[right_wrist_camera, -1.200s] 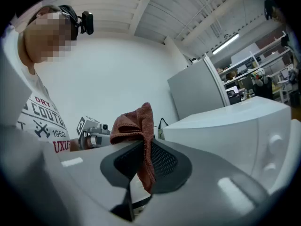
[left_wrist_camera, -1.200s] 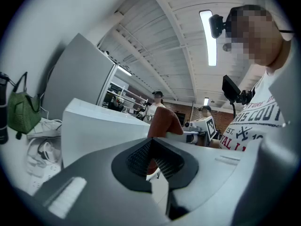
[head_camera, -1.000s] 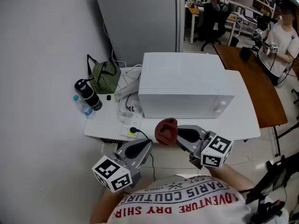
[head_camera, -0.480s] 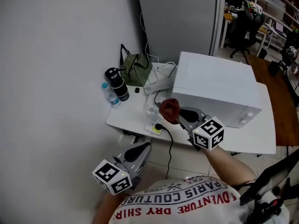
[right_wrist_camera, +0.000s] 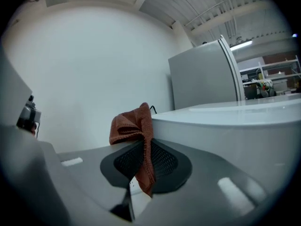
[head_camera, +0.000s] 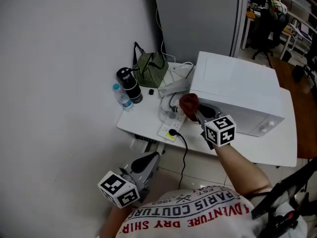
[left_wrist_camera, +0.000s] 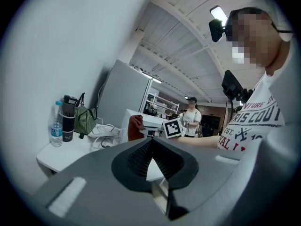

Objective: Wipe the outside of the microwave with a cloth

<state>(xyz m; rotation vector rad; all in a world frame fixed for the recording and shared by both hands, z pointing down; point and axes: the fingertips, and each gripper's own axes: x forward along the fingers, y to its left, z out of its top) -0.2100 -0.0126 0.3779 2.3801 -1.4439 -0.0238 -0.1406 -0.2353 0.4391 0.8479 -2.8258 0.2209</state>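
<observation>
Well, the right claw (head_camera: 194, 112) is clamped down on a rust-red cloth (head_camera: 188, 103): the jaws are drawn in narrow, with the fabric pinched between the dark ribbed pads. A bunched wad stands up past the tips and a thin tail hangs down between the jaws. The wad sits at the near left corner of the white microwave (head_camera: 237, 95), and from the right gripper view it seems to be touching that edge, with the microwave's side wall running off just to the right of the jaws. Behind the claw, its marker cube faces up and the person's bare forearm trails back from it.

Just below and to the left of this claw a white power strip (head_camera: 171, 130) lies on the white table (head_camera: 141, 120), with a black plug in it. Further beyond the claw to its left stand a black flask (head_camera: 130, 86) and a small clear water bottle (head_camera: 122, 97) close together, and past them a green striped bag (head_camera: 151, 64) near the wall.

The left claw (head_camera: 154, 157) hangs low, off the near edge of the table and well apart from everything on it. Its jaws are closed tip to tip with nothing between them, and they point toward the table's underside and front edge
</observation>
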